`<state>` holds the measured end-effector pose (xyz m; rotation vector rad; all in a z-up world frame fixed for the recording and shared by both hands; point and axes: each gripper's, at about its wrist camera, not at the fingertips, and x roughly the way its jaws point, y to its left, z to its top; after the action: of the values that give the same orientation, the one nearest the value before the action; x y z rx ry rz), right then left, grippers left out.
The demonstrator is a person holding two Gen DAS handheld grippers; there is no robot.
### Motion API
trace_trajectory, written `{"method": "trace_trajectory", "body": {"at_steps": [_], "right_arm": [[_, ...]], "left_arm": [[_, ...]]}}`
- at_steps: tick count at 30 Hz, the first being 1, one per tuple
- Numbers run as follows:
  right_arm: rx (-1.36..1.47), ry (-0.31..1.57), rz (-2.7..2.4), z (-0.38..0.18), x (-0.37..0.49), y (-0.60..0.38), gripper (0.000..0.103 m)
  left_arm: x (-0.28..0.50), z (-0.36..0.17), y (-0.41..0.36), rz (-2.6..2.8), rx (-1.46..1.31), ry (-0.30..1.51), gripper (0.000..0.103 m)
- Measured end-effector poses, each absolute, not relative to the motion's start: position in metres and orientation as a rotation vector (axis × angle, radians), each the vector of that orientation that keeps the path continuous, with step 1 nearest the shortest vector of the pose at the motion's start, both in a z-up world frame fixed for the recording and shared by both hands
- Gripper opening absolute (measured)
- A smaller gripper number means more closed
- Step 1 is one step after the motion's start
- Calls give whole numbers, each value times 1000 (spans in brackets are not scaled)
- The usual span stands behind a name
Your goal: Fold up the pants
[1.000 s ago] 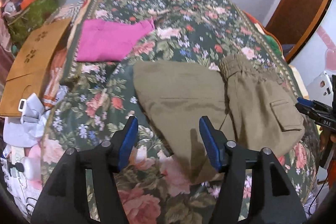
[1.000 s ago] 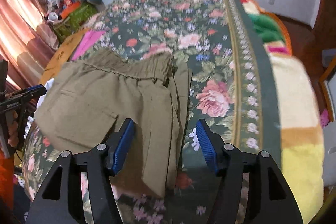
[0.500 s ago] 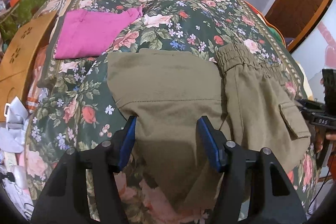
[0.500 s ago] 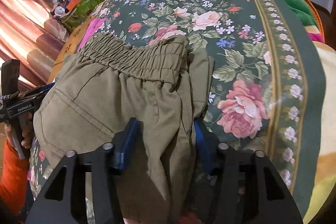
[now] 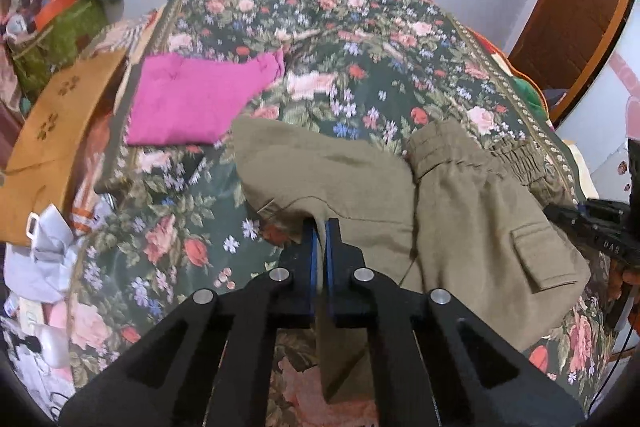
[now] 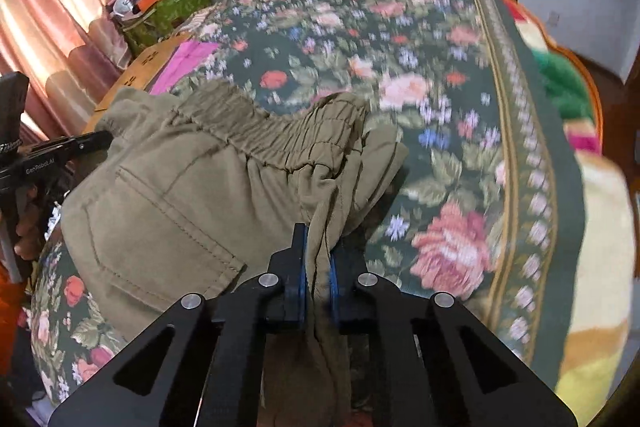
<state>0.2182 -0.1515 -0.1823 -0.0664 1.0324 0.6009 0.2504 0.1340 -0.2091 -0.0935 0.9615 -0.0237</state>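
Observation:
The olive green pants (image 5: 472, 227) lie partly folded on the floral bedspread (image 5: 360, 39), with the elastic waistband (image 6: 256, 131) at the far side and a flap pocket on the right. My left gripper (image 5: 320, 227) is shut on the near edge of the folded leg part and lifts it slightly. My right gripper (image 6: 318, 247) is shut on a bunched fold of the pants (image 6: 168, 211) below the waistband. Each gripper's black body shows at the edge of the other's view.
A folded magenta garment (image 5: 196, 99) lies on the bedspread beyond the pants to the left. A tan wooden board (image 5: 56, 123) and a clutter of bags sit off the bed's left side. A striped blanket (image 6: 600, 247) lies along the right edge.
Both grippers closed from open onto the pants fabric. The cloth under each is now pinched and raised, and both views have pulled back a little.

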Motion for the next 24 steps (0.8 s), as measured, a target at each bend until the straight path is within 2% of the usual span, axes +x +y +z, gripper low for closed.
{"method": "trace_trajectory", "body": {"at_steps": [12,24], "right_arm": [[-150,869,642,-113,231,-116,6],[-204,756,690,-72,272,-48,6]], "left_arm": [[251,-143,129,24,52,819,2],[291,-106,192,140,11,763,2]]}}
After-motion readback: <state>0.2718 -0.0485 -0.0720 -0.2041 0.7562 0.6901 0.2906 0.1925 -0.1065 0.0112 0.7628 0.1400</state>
